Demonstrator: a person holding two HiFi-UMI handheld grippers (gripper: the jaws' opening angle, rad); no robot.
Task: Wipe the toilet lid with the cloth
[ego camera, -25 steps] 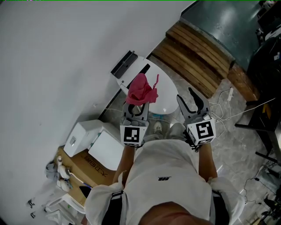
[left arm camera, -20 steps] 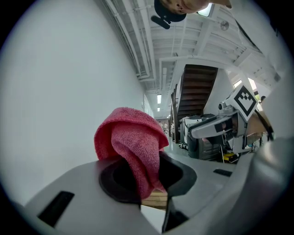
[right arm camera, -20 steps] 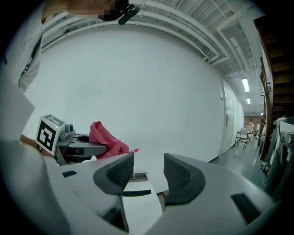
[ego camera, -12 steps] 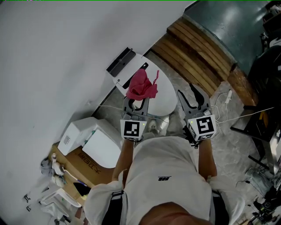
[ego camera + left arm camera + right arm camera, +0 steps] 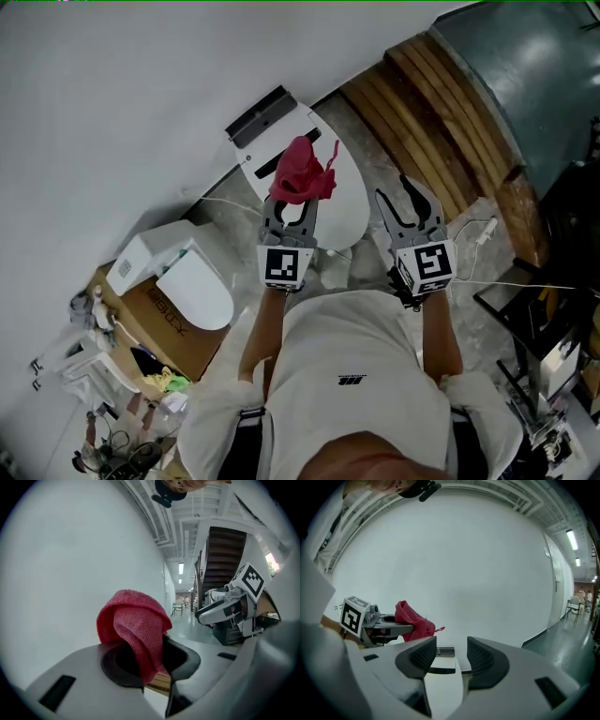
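A white toilet with its lid (image 5: 349, 195) down stands against the white wall, just ahead of both grippers. A crumpled red cloth (image 5: 300, 172) hangs bunched above the lid's back part, and my left gripper (image 5: 296, 199) is shut on it. In the left gripper view the cloth (image 5: 136, 632) bulges out between the dark jaws. The right gripper (image 5: 410, 197) hovers open and empty by the lid's right edge. Its own view shows the open jaws (image 5: 452, 656), the lid (image 5: 440, 677) below, and the cloth (image 5: 412, 620) at left.
A second white toilet (image 5: 178, 281) sits on a cardboard box (image 5: 155, 323) at left. Wooden steps (image 5: 441, 122) run along the right. Cables (image 5: 487, 234) lie on the stone floor, and clutter fills the lower left corner (image 5: 112, 422).
The view has shifted so the toilet sits closer under both grippers. The left gripper still holds the cloth, now over the lid's rear. The right gripper stays open.
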